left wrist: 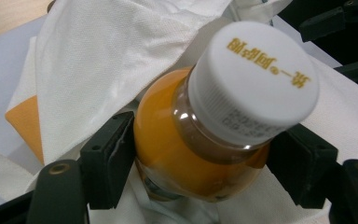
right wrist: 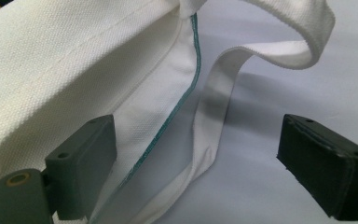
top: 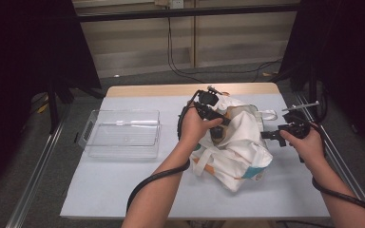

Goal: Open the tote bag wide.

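Fingers, left gripper [left wrist: 200, 163]: two black pads flanking an orange juice bottle [left wrist: 186, 154] at its shoulder, the left pad touching or nearly touching the plastic, the right pad close against it; whether they press firmly cannot be told. No earlier position is recorded for this entry.

Fingers, right gripper [right wrist: 200, 163]: spread wide, nothing between them but a loop of white handle strap [right wrist: 214, 116] lying slack on the table; released.

Item: bottle, white screw cap [left wrist: 254, 79] with gold lettering (characters too blurred to read). Location: in the mouth of a white canvas tote bag [top: 233, 142], cloth folded around its lower half.

Item: clear plastic tray [top: 88, 137], left of the bag, well apart from it, holding one slim white object [top: 133, 123] of uncertain kind.

Progress, as judged: bottle reached and bracketed at the bag opening; lifting it clear and setting it down, probably in the tray, remains.

Obscured: the bottle's base and label, under cloth; any further contents of the bag; the bottle in the high view, behind the left hand [top: 195, 126].
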The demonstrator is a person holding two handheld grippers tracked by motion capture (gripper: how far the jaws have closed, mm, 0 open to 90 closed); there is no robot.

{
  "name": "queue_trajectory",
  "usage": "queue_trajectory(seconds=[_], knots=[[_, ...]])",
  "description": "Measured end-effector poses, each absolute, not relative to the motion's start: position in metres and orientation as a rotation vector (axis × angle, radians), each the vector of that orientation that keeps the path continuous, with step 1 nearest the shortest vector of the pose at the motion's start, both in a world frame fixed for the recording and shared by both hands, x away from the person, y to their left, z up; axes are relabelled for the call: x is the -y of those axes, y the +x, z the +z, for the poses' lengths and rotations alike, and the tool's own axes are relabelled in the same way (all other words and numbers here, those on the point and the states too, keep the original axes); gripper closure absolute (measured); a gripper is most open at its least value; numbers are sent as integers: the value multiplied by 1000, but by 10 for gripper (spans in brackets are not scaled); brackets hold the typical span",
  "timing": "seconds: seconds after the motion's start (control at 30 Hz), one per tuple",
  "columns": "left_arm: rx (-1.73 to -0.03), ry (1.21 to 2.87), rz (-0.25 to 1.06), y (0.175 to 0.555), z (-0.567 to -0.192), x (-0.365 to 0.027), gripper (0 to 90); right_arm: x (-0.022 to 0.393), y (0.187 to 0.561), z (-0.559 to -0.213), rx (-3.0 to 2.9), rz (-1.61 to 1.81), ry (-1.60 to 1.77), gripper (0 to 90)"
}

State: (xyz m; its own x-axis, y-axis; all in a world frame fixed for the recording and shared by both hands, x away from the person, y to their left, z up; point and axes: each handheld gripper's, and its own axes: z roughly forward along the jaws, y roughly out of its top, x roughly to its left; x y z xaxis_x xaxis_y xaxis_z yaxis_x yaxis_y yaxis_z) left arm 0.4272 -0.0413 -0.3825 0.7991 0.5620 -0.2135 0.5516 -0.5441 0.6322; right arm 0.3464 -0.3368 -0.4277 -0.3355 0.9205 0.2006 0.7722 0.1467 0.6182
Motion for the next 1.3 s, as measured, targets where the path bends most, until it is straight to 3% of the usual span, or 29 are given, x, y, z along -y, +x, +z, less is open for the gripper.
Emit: queue_trajectory(seconds=[1.3], knots=[[-819, 2359, 46, 421, -376, 42, 304, 337, 347, -432, -2197, 947, 1673, 112]])
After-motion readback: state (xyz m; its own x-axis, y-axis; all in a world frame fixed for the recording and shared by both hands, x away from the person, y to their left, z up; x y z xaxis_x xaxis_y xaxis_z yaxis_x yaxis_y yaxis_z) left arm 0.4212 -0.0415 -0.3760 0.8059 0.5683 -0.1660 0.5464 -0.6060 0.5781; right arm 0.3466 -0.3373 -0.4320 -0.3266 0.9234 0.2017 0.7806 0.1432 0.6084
